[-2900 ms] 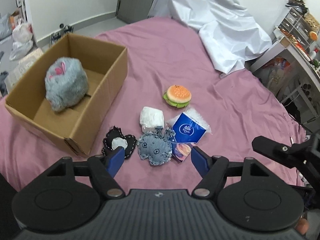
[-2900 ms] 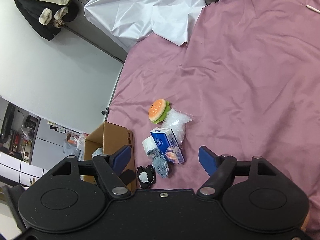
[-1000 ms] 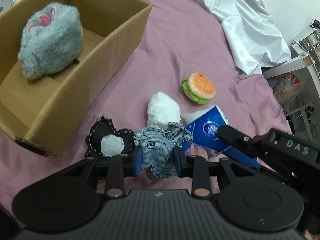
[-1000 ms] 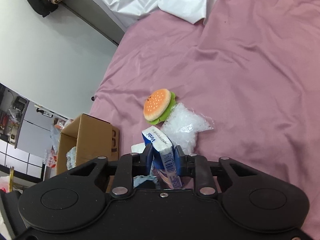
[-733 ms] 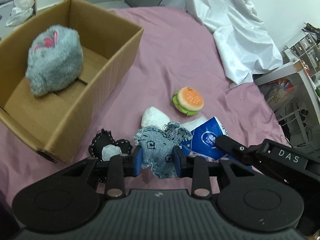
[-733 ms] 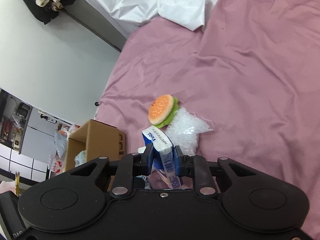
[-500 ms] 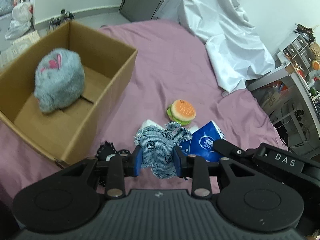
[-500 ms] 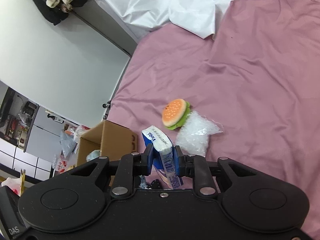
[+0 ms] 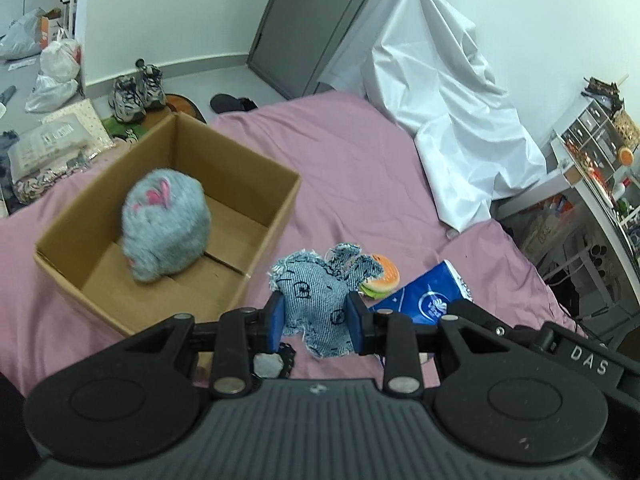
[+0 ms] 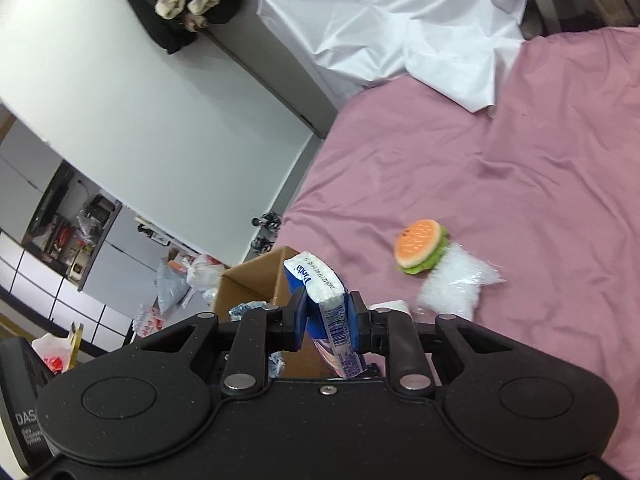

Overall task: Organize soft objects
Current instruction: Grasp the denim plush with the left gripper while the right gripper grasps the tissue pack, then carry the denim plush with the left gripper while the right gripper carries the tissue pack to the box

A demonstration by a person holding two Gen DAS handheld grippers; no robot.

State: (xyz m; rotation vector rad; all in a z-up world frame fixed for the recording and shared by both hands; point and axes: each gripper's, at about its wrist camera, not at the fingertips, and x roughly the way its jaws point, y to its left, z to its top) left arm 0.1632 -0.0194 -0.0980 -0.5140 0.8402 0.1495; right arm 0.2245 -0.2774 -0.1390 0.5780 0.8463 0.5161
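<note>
My left gripper (image 9: 316, 322) is shut on a blue denim soft toy (image 9: 316, 300), held above the pink bed. To its left stands an open cardboard box (image 9: 256, 248) with a grey furry plush (image 9: 164, 232) inside. My right gripper (image 10: 326, 320) is shut on a blue tissue pack (image 10: 324, 300), which also shows at the right in the left wrist view as the tissue pack (image 9: 424, 300). A burger toy (image 10: 420, 252) and a clear plastic bag (image 10: 456, 284) lie on the sheet. A black patch toy (image 9: 272, 362) peeks out under the left gripper.
The pink bedsheet (image 10: 540, 168) spreads to the right. A white cover (image 9: 448, 92) drapes over something at the bed's far side. Shelves with clutter (image 9: 600, 152) stand at the right. Shoes (image 9: 136, 88) and bags (image 9: 56, 64) lie on the floor beyond the box.
Both grippers have risen with their loads: the denim toy and the tissue pack are lifted off the sheet, and the box, burger and bag now look farther away.
</note>
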